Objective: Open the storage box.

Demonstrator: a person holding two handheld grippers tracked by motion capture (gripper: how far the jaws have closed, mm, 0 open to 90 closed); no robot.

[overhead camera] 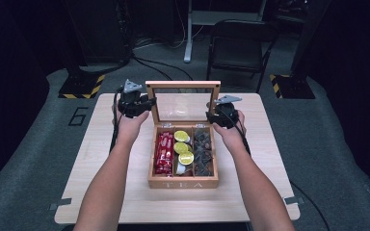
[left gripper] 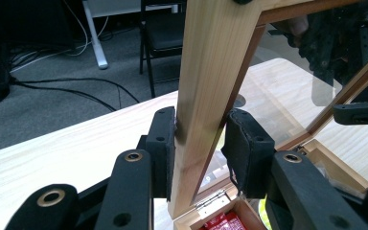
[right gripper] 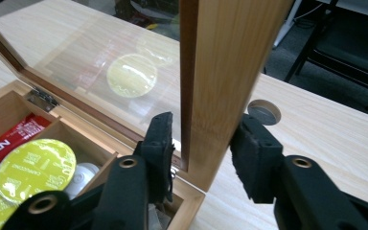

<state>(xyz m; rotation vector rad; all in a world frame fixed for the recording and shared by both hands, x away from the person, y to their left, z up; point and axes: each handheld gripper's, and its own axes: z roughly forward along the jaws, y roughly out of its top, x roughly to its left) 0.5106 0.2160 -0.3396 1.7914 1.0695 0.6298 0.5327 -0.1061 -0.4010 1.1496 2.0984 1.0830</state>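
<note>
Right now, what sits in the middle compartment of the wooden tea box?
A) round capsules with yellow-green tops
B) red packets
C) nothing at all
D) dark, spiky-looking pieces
A: in the high view the middle compartment of the tea box holds round yellow-green capsules, with red packets in the compartment to their left and dark pieces in the one to their right.

pale wooden tea box (overhead camera: 183, 183) holds red packets (overhead camera: 164, 153), yellow-green capsules (overhead camera: 181, 136) and dark pieces (overhead camera: 203, 151) on a light wood-grain table (overhead camera: 260, 192).
</note>
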